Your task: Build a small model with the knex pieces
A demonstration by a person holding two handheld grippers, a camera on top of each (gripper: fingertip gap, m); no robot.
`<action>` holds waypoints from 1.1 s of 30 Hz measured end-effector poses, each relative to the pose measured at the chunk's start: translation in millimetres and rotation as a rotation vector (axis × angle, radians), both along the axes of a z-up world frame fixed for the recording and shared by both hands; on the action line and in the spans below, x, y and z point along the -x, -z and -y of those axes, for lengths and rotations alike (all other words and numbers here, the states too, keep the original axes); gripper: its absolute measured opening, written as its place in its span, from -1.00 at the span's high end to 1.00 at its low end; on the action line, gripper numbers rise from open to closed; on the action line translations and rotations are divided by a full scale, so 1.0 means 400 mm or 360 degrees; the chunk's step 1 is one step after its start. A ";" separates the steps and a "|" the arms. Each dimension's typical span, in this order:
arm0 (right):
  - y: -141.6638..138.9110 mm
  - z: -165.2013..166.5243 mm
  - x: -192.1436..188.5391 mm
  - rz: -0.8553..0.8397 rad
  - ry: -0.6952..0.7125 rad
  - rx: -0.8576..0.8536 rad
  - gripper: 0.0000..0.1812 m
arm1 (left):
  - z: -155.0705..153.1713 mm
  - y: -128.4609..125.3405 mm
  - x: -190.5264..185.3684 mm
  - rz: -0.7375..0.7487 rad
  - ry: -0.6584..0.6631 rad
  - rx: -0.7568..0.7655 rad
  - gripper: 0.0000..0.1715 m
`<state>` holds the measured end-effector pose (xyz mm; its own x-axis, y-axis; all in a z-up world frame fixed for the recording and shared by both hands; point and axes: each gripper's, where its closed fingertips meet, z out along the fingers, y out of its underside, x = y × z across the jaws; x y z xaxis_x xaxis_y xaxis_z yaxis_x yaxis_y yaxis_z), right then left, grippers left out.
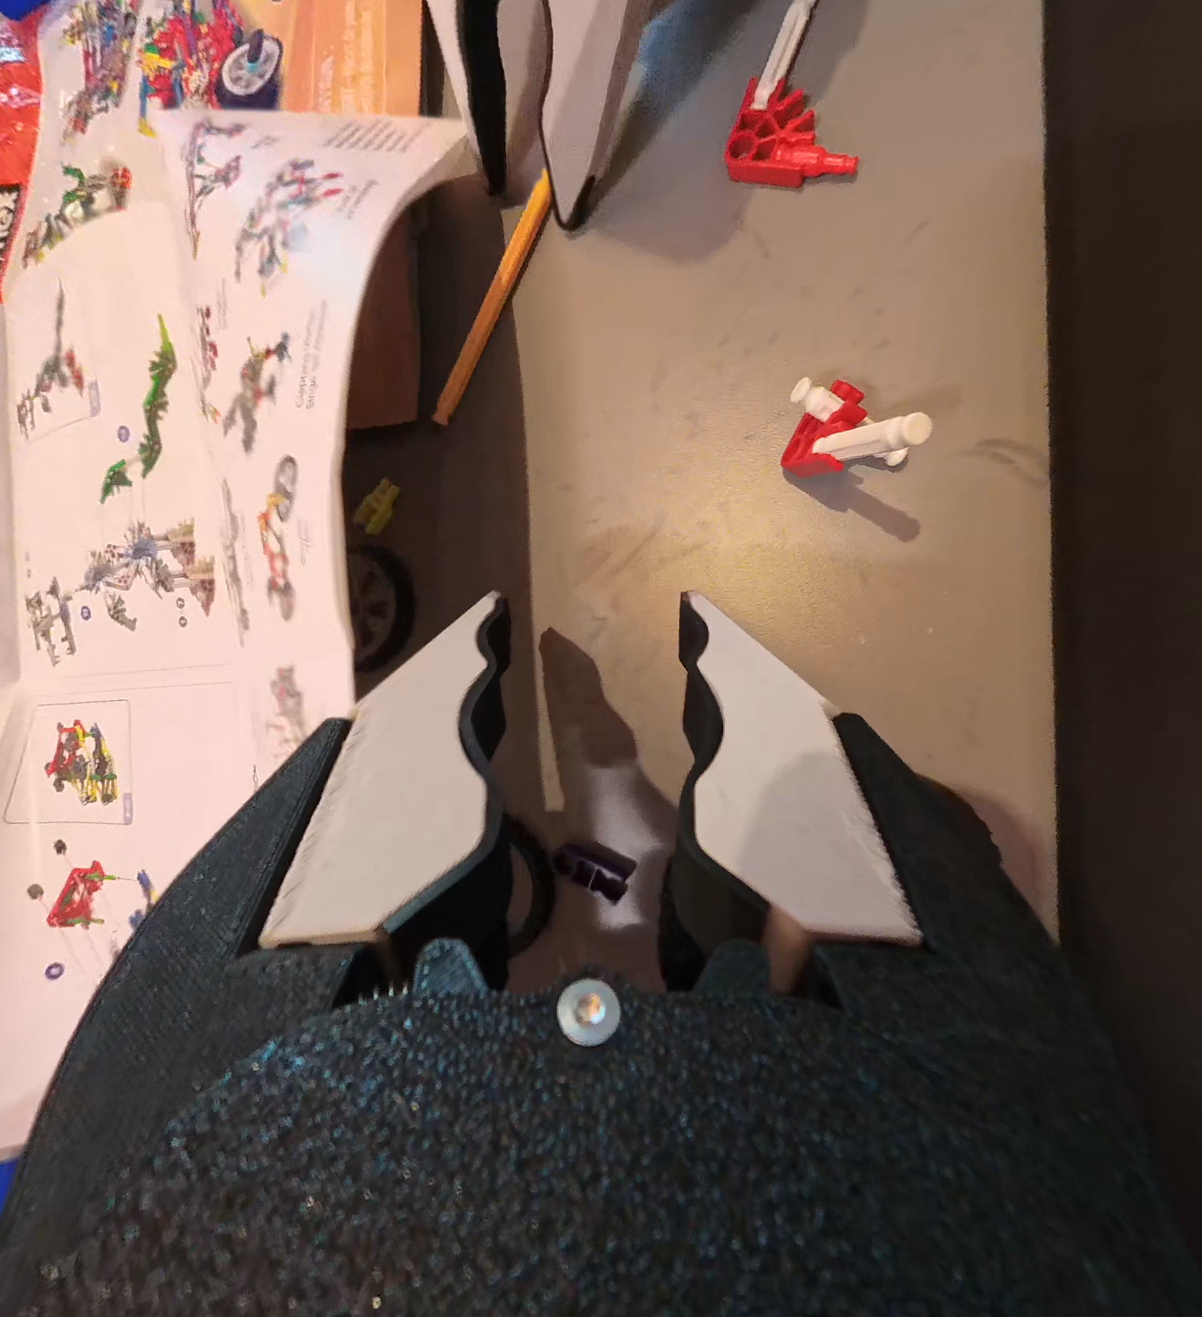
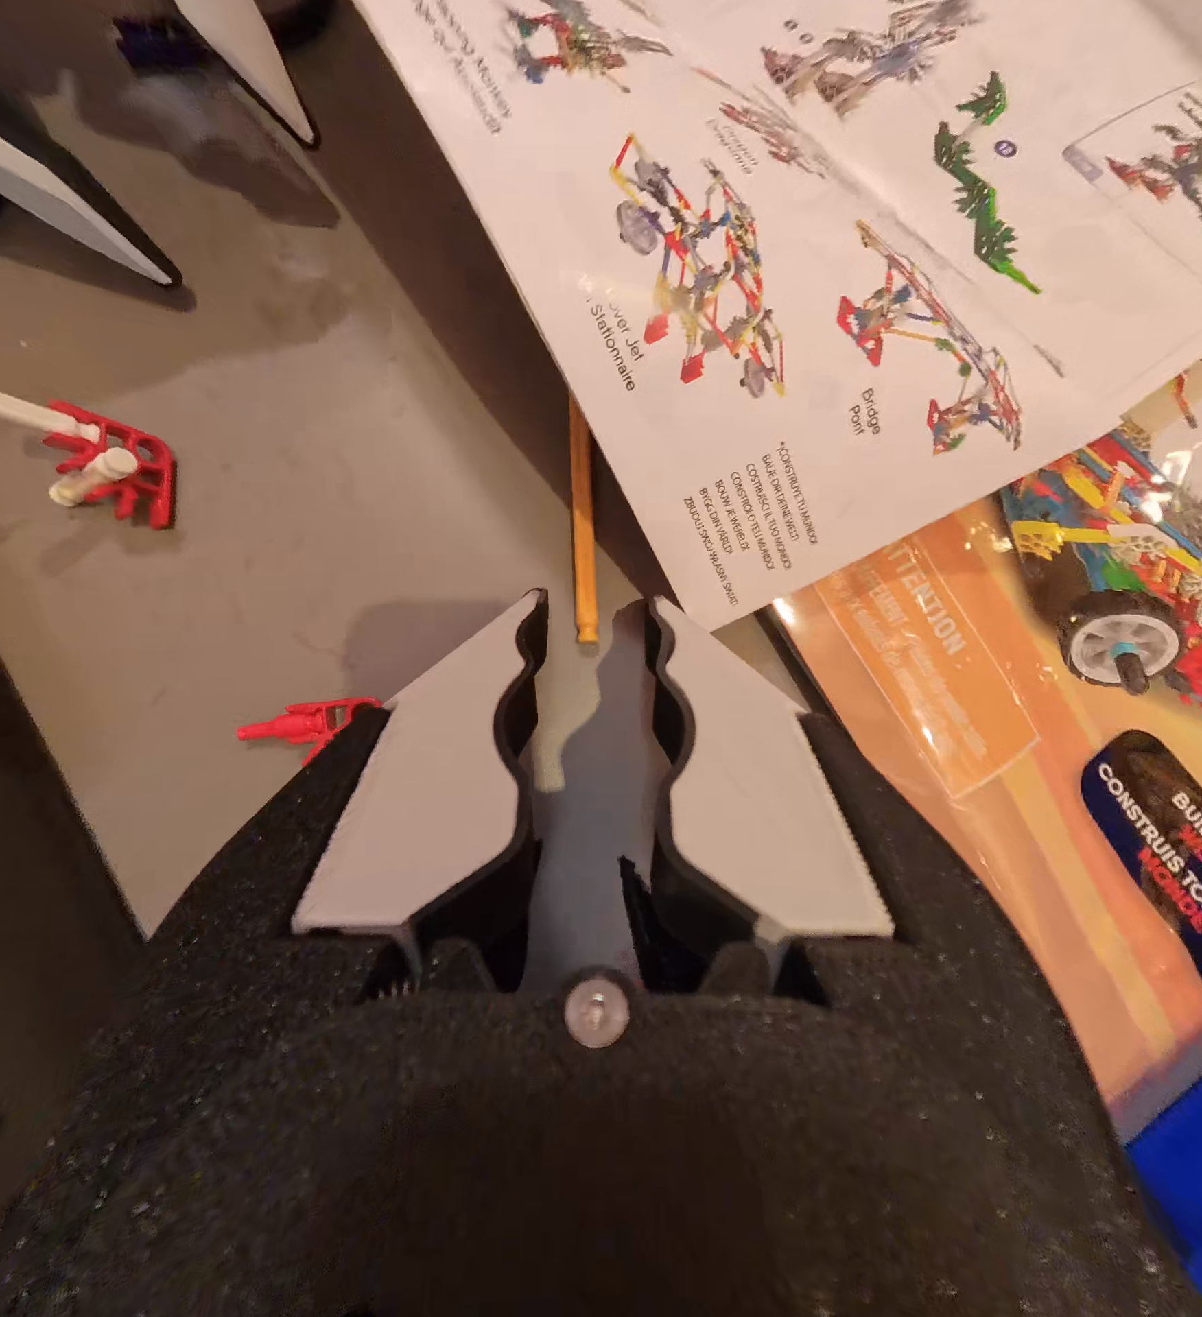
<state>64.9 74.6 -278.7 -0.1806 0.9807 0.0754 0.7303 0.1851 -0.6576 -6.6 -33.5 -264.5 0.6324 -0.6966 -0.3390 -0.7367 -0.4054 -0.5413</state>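
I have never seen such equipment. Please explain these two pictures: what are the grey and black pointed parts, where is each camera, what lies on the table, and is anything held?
Each picture comes from a camera mounted on a hand-held gripper, looking forward along its two grey fingers. A person carries one gripper in each hand. The left gripper is open and empty above the grey mat. The right gripper is also open and empty; its fingertips are close to the end of an orange rod. On the mat lie two red connectors with white rods. A small purple piece lies below the left gripper. Beside the mat are a folded instruction sheet and a toy set's colourful package.
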 end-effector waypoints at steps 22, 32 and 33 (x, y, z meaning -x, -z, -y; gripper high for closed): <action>-0.034 0.059 -0.055 -0.0166 -0.0166 0.0062 0.81 | 0.351 -0.262 0.566 -0.0257 -0.0942 -0.0067 0.62; -0.004 0.054 -0.045 -0.0159 -0.0116 0.0033 0.78 | 0.392 -0.167 0.755 -0.0378 -0.1217 0.0245 0.62; -0.003 0.054 -0.045 -0.0157 -0.0114 0.0037 0.78 | 0.390 -0.156 0.768 -0.0409 -0.1222 0.0284 0.61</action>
